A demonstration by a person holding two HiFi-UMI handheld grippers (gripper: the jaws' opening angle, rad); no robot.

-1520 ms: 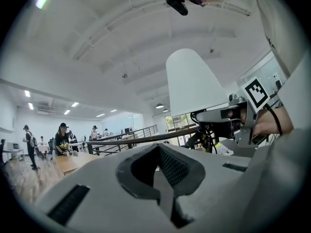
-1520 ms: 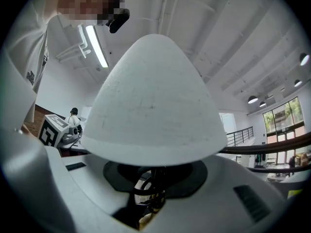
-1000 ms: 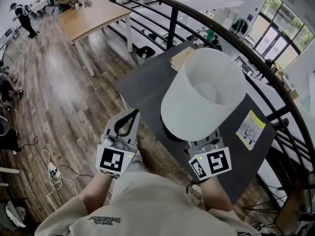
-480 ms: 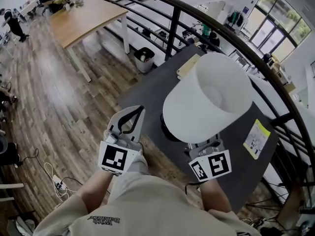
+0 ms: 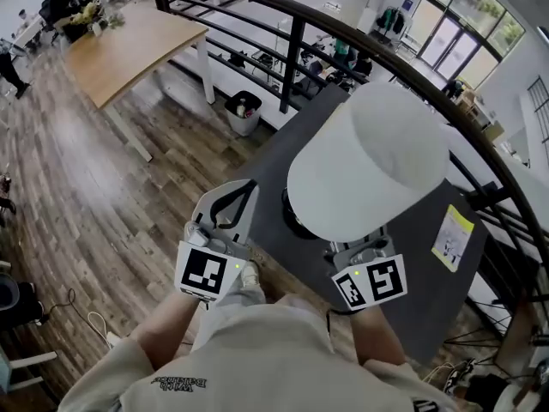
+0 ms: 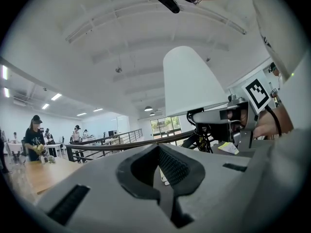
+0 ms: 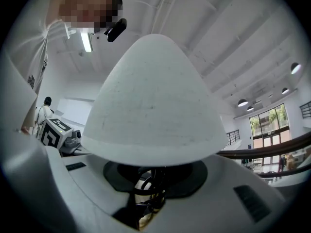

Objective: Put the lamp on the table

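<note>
Lamp point(image 5: 364, 166), white and tapered, clamped by right fingers point(image 7: 228, 178); left fingers point(image 6: 107, 178) closed, empty.

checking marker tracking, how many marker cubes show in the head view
2. The left marker cube sits at lower left; the right marker cube at lower right, just below the lamp shade. None appears hidden.

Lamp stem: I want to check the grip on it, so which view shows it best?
The right gripper view: the shiny stem stands between the jaws, under the shade. In the head view the shade hides it; the left gripper view shows the shade's side but no clear stem.
</note>
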